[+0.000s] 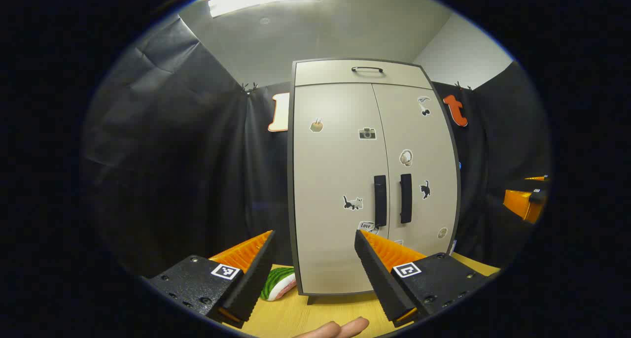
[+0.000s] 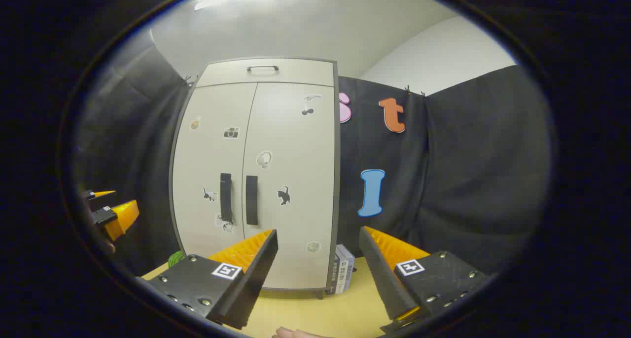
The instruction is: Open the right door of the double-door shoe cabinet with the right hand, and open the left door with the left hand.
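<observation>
I have both tongs spread wide and empty, short of the cabinet point(image 1: 374, 180), which stands upright on the bench point(image 1: 315, 313) against the black cloth, both doors shut. The left tongs point(image 1: 315, 259) look at the left door point(image 1: 340, 180) and its handle point(image 1: 380, 200); the right tongs point(image 2: 318, 256) sit lower right of the right door point(image 2: 293, 180), whose handle point(image 2: 252, 200) lies up and to the left of them.

I judge the doors light, stiff panels on side hinges, smooth-faced, so the only sound hold is the vertical bar handles. They stand just beside each other at the centre seam, so each grip should come in from the bar's outer side, at mid-height.

The hinges are hidden. I cannot tell how far the handles stand off the doors, nor whether a catch holds them. A green thing point(image 1: 278, 283) and some books point(image 2: 343, 271) are partly cut off by the cabinet's lower corners.
</observation>
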The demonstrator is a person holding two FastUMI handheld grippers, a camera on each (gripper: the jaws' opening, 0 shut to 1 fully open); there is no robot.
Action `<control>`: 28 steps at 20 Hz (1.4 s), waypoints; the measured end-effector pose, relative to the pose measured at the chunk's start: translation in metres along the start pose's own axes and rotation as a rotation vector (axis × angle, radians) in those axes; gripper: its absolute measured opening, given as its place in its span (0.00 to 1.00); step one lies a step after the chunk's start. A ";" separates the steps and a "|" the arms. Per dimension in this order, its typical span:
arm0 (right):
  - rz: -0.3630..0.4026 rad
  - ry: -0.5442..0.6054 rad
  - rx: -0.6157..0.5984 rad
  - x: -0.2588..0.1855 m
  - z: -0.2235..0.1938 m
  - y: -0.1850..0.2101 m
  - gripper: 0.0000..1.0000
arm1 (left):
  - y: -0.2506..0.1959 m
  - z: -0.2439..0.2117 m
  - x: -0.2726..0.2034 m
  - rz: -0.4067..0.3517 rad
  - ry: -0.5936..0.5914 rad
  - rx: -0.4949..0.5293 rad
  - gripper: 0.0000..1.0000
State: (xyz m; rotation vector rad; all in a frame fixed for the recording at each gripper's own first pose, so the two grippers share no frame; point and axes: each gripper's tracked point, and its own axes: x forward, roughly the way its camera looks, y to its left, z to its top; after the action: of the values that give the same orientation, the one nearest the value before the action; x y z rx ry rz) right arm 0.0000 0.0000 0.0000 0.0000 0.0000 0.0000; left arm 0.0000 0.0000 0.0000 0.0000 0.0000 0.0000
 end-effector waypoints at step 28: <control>0.077 0.051 -0.005 0.118 -0.024 0.067 0.98 | 0.007 -0.039 -0.004 -0.034 0.022 0.005 0.97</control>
State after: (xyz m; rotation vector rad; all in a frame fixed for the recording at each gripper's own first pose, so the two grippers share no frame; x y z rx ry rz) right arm 0.1180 0.0670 -0.0236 -0.0047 0.0507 0.0769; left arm -0.0043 0.0067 -0.0387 0.0049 0.0221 -0.0342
